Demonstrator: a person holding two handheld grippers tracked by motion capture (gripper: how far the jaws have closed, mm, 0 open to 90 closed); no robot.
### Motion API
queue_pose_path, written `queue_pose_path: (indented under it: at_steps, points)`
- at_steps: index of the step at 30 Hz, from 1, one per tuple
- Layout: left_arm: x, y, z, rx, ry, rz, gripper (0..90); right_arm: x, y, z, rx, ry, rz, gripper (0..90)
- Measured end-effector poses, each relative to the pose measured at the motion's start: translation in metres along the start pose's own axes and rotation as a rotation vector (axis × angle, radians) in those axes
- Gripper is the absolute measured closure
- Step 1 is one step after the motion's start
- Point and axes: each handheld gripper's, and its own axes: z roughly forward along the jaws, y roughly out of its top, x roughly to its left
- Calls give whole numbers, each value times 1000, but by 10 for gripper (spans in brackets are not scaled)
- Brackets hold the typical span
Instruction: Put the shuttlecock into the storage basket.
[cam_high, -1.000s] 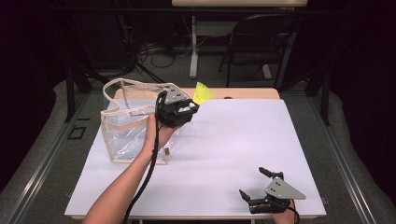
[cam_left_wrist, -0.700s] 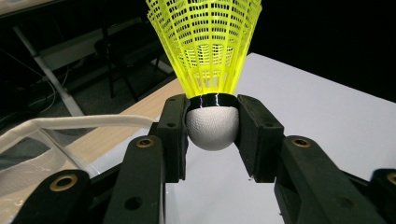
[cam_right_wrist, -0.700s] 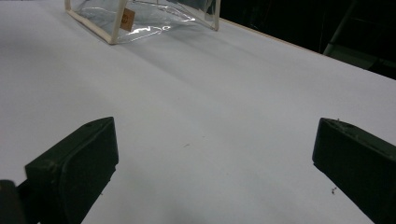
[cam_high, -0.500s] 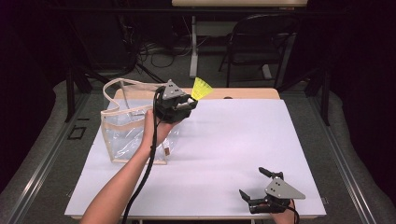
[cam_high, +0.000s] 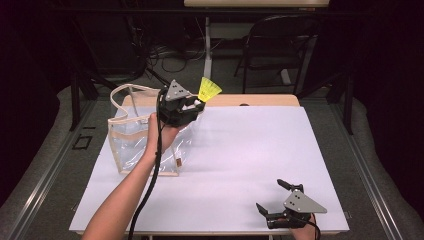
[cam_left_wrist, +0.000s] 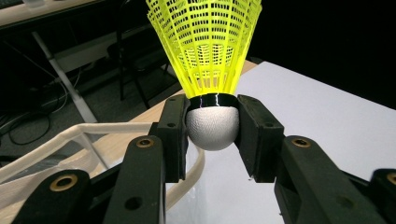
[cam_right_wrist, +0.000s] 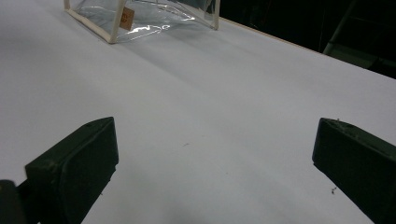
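The left gripper (cam_high: 194, 103) grasps a yellow shuttlecock (cam_left_wrist: 211, 70) by its white cork, skirt upward, held above the far corner of the clear tote bag (cam_high: 131, 142) on the bench (cam_high: 240, 165). The right gripper (cam_high: 278, 200) rests released, well apart from the bag

Yellow shuttlecock (cam_left_wrist: 205, 51) upright, white cork clamped.

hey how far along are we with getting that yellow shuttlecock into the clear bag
Done: the left gripper has the shuttlecock clamped by its white cork, lifted off the white table. In hand: it hangs in the air near the clear bag, by its open top. Left: lowering it inside and letting go. The right gripper rests open near the table's front edge.
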Motion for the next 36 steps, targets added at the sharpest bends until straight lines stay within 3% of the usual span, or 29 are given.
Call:
queue_pose_path:
  at_steps: [36]
  points:
    - [36, -2, -27, -24, 88, -36, 646, 0, 0, 0, 0, -1, -2, 0]
